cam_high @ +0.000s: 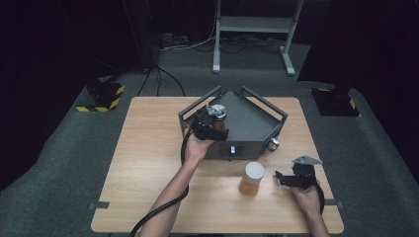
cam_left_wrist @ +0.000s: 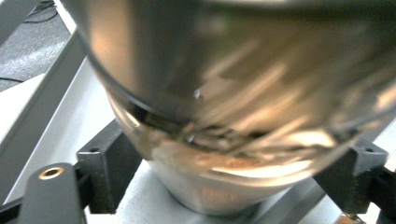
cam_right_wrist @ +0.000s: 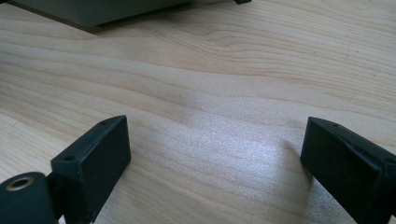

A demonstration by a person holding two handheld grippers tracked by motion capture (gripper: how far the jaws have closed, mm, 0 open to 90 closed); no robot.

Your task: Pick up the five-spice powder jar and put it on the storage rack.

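A jar (cam_high: 218,117) with a pale lid and amber contents sits at the front left of a grey tray (cam_high: 254,121) with raised rails. My left gripper (cam_high: 219,126) reaches over the tray's front wall, one jaw on each side of that jar. In the left gripper view the jar (cam_left_wrist: 233,93) looms large and blurred between the two black jaws, which stand slightly apart from its sides; the left gripper (cam_left_wrist: 229,168) is open. My right gripper (cam_high: 281,178) rests low at the front right of the table, open over bare wood (cam_right_wrist: 215,154).
A second jar (cam_high: 252,178) with a white lid and amber contents stands upright on the wooden table (cam_high: 148,163), just left of the right gripper. A small silver knob (cam_high: 273,143) sticks out of the tray's front right. A white stand (cam_high: 257,24) is on the floor beyond.
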